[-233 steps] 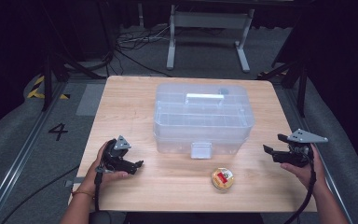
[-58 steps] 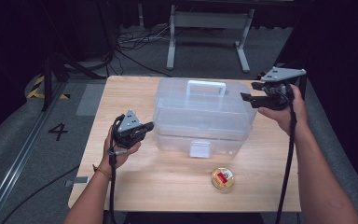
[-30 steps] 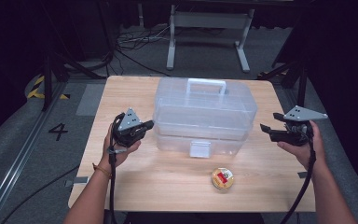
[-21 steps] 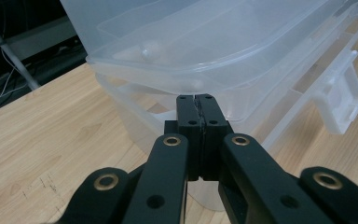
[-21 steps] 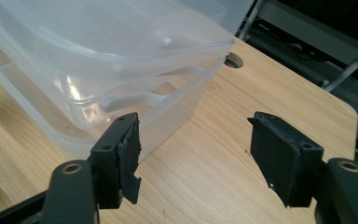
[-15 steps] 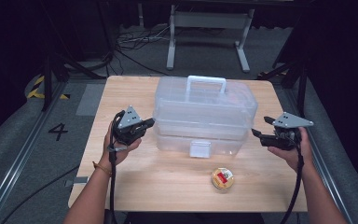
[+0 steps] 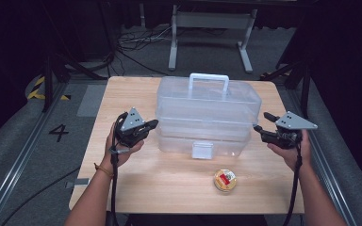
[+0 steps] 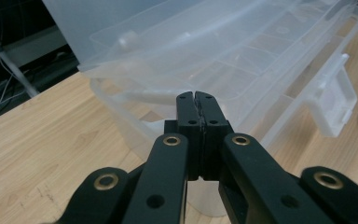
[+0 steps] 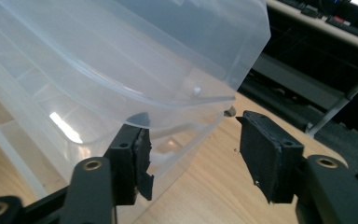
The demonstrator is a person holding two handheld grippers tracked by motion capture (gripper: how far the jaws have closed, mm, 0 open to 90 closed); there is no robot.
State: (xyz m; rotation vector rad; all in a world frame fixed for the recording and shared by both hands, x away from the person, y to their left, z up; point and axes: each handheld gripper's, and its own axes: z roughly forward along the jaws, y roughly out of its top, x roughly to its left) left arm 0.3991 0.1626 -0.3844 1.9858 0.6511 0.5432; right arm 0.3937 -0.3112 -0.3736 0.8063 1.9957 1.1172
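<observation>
A clear plastic storage box (image 7: 207,115) with a white handle (image 7: 209,77) standing upright sits mid-table. My left gripper (image 7: 152,124) is shut with nothing in it, its tips close to the box's left end (image 8: 135,79); the left gripper view shows the left gripper (image 8: 196,96) with its pads together. At the box's right end, my right gripper (image 7: 263,123) is open. Its jaws have just been closing. In the right gripper view, the right gripper (image 9: 193,140) has the box's lower corner (image 9: 186,126) between the jaws, with the pads (image 9: 265,149) not pressing on it.
A small round tub with a red label (image 7: 225,180) lies on the wooden table (image 7: 132,188) in front of the box. The box's white front latch (image 7: 202,149) faces the person. Dark floor, cables and a metal stand (image 7: 209,21) lie beyond the far edge.
The right gripper came down from the box's handle to the box's right end and edged in toward it. The handle went from flat to upright. The left gripper kept still.
</observation>
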